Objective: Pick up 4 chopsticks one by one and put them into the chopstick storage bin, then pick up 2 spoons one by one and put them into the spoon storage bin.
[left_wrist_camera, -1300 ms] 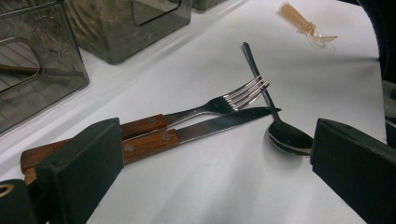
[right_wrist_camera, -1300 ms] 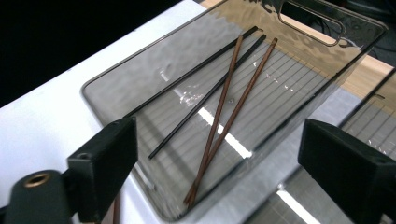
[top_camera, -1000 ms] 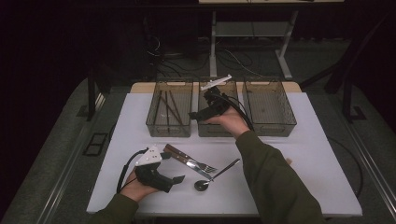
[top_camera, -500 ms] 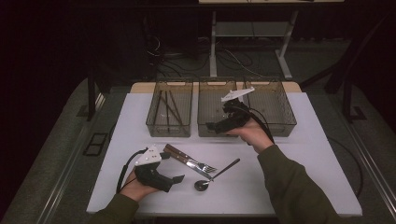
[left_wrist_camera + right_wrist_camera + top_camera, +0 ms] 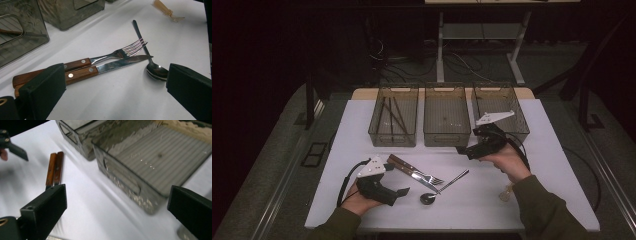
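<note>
A fork [image 5: 110, 54] and a knife [image 5: 113, 65], both with wooden handles, lie side by side on the white table, and a metal spoon [image 5: 153, 68] lies by their tips. In the high view the fork and knife [image 5: 413, 170] and the spoon [image 5: 445, 186] sit at the front middle. My left gripper [image 5: 402, 191] rests low just in front of them, open and empty. My right gripper [image 5: 461, 149] hovers at the front right corner of the middle bin [image 5: 446, 134], also open and empty; its own view looks over that bin [image 5: 155, 157] and the wooden handles [image 5: 54, 168].
Three clear bins stand in a row at the back; the left bin [image 5: 392, 131] holds thin dark sticks, the right bin [image 5: 518, 131] looks bare. A small beige object [image 5: 506, 193] lies by the right forearm. The left gripper [image 5: 13, 146] shows far off in the right gripper view.
My right gripper has moved from over the middle bin to the right and back toward the person, lower in front of the bins. The left gripper has stayed put.
</note>
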Tool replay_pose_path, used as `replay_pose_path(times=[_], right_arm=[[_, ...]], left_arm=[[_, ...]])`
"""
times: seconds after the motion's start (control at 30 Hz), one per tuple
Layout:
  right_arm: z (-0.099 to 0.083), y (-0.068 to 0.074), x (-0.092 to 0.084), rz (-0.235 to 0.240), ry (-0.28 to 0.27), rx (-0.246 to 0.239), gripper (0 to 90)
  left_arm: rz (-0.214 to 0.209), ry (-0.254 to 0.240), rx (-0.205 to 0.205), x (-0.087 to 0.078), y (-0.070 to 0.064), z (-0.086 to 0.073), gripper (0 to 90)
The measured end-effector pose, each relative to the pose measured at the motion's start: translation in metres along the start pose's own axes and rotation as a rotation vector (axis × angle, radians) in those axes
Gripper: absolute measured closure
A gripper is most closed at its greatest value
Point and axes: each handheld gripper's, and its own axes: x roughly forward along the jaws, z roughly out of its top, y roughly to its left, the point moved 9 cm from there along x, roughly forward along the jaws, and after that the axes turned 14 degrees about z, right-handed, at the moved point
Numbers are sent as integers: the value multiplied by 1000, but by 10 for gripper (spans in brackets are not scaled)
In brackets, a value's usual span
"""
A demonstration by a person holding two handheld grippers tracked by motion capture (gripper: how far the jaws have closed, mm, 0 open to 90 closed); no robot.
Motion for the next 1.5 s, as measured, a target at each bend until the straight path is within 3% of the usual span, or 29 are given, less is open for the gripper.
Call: replay_pose_path(times=[0.4,0.87,1.13,1.33,1.5], right_arm=[[-41,4,-24,-13,-22,11,53],[-91,2,-53,-60,-109,46,53],[-118,5,-63,-80,-106,55,52],[-123,4,-65,-84,-111,72,52],[-122,4,-62,-81,-104,69,52]], left_arm=[[2,4,-2,1,-1,-1,13],[-2,17,1,2,-2,-2,19],[-4,33,3,3,-5,-2,36],[-1,57,15,7,-11,-2,97],[-24,68,23,11,-19,0,153]])
